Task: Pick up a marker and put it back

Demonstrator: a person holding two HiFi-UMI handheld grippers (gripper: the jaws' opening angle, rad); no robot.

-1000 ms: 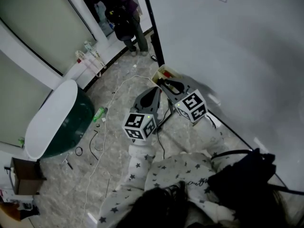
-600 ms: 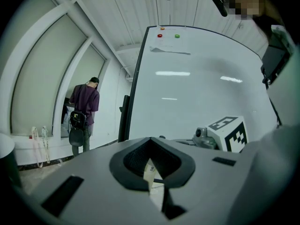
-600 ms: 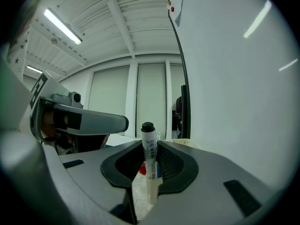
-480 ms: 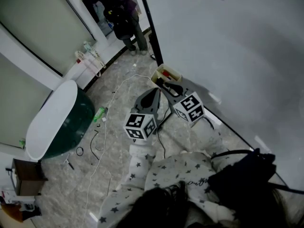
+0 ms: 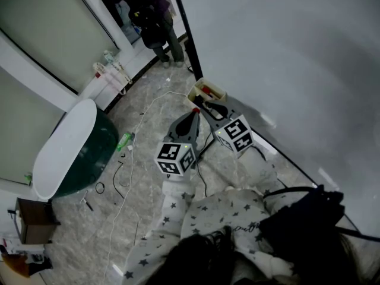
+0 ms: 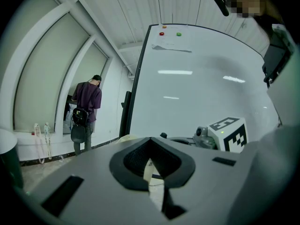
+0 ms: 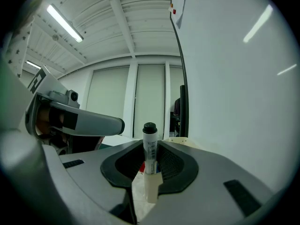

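A marker (image 7: 150,149) with a white body and a black cap stands upright between the jaws of my right gripper (image 7: 149,175), which is shut on it. In the head view the right gripper (image 5: 206,106) points at a cream holder box (image 5: 199,88) fixed at the lower edge of the whiteboard (image 5: 285,70); something red lies in that box. My left gripper (image 5: 193,115) hangs just left of the right one, jaws closed to a narrow slit with nothing between them (image 6: 154,168).
A person with a backpack (image 5: 155,24) stands at the far end by the whiteboard's black frame. A green and white tub-shaped seat (image 5: 77,150) is at the left. Cables (image 5: 126,180) and a green bottle (image 5: 123,141) lie on the marble floor.
My right gripper, still holding the marker, has edged a little up and left toward the cream box. The left gripper has hardly moved.
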